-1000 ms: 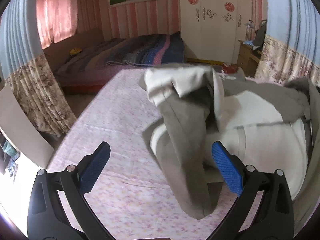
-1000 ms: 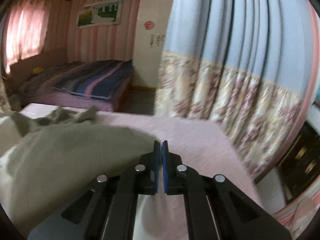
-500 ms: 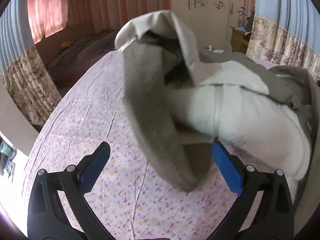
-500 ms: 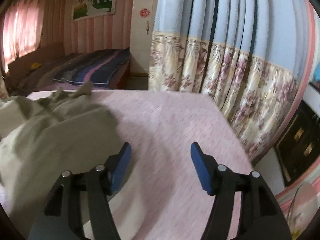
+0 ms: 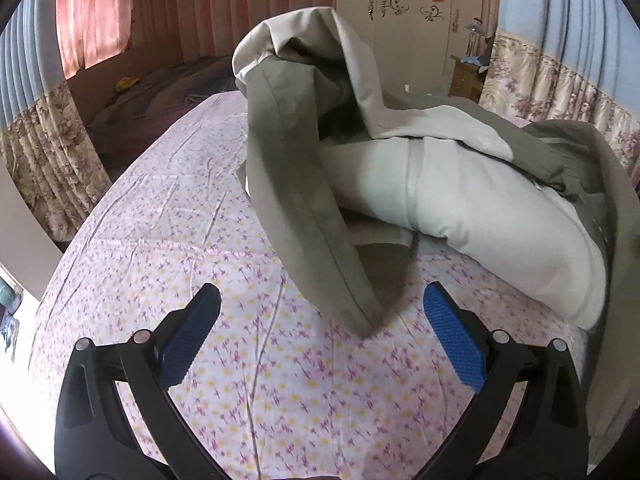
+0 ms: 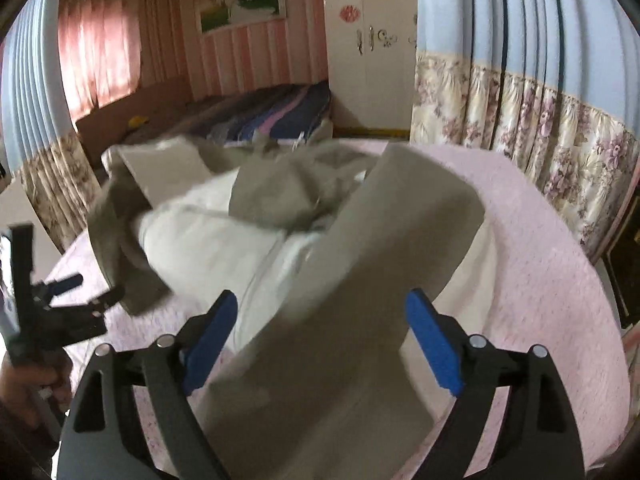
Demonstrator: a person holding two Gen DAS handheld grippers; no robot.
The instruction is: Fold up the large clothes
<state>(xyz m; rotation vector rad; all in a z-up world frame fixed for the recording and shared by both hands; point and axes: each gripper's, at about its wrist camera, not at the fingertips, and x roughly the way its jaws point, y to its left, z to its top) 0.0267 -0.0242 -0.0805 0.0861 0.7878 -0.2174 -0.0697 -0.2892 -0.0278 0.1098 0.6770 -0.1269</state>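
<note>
A large olive coat [image 5: 460,200] with a white lining lies crumpled on the pink flowered bed sheet [image 5: 168,240]. One olive sleeve [image 5: 312,216] arches up and drops down, its tip resting on the sheet just ahead of my left gripper [image 5: 326,340], which is open and holds nothing. In the right wrist view a broad olive flap of the coat [image 6: 360,280] lies between the jaws of my right gripper [image 6: 322,340]; the jaws are opening and the blue pads stand clear of the cloth. My left gripper [image 6: 94,290] shows at the left there, held by a hand [image 6: 28,380].
Flowered curtains [image 6: 520,120] hang close along the bed's right side and more curtains [image 5: 48,168] along its left. A second bed with a striped blanket [image 6: 272,112] stands behind, with a white wardrobe [image 5: 416,24] and a small wooden cabinet [image 5: 466,76] by the far wall.
My right gripper went from shut to open and swung left, from the curtain side onto the coat. The sleeve rose into an arch and its tip dropped nearer my left gripper, which stayed open.
</note>
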